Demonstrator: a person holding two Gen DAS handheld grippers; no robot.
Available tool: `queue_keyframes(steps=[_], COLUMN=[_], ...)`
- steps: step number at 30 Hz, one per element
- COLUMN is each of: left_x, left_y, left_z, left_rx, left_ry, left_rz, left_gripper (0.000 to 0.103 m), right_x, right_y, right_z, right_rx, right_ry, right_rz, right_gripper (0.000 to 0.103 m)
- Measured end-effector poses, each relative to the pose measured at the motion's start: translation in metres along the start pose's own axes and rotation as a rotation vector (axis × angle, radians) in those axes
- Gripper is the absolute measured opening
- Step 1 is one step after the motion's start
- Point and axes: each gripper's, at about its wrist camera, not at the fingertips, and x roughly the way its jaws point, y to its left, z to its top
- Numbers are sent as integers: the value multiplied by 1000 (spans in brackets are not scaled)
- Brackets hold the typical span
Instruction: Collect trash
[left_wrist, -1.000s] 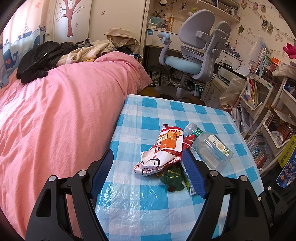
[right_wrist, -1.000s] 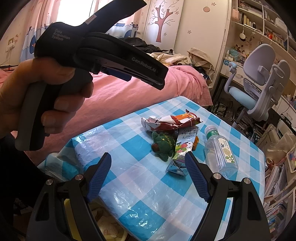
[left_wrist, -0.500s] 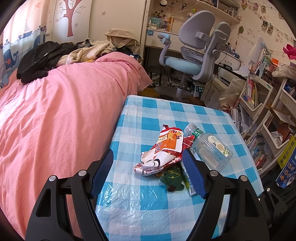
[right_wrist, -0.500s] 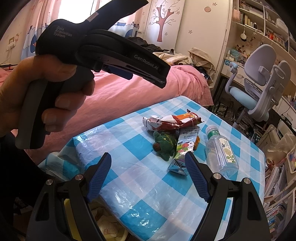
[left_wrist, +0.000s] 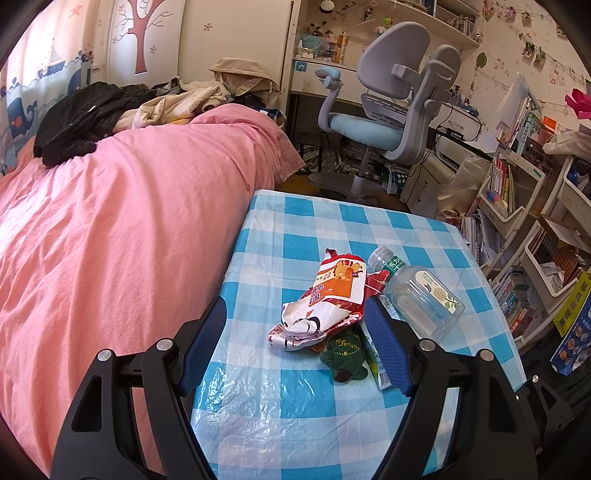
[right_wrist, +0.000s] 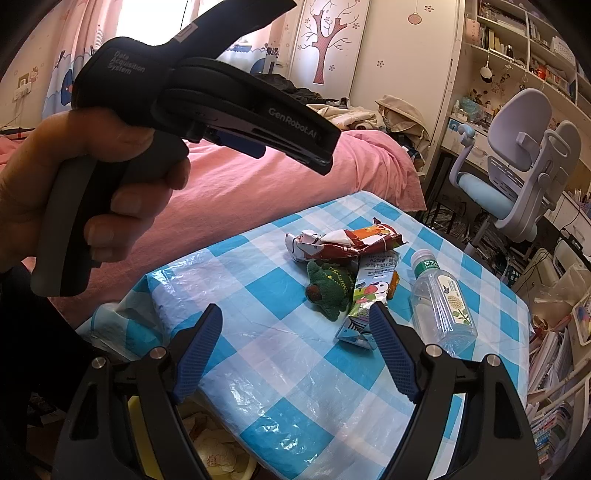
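Both my grippers, left gripper (left_wrist: 295, 332) and right gripper (right_wrist: 295, 347), hang wide open and empty over the checkered table (left_wrist: 295, 406), snack wrapper (left_wrist: 325, 302), milk carton (right_wrist: 365, 295) and plastic bottle (left_wrist: 421, 295) untouched.

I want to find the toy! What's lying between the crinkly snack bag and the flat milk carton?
The green plush toy sits between the snack bag and the milk carton, touching both. The right wrist view shows it best.
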Motion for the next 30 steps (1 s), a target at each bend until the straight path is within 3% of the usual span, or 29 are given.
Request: queue_keyframes(steps=[30], left_x=[-1], left_y=[0], left_z=[-1], left_rx=[-1], left_ry=[0], left_rz=[-1], left_gripper=[73], right_x=[0], right_y=[0], right_z=[0], right_rx=[0], right_ry=[1], right_rz=[-1], right_gripper=[78])
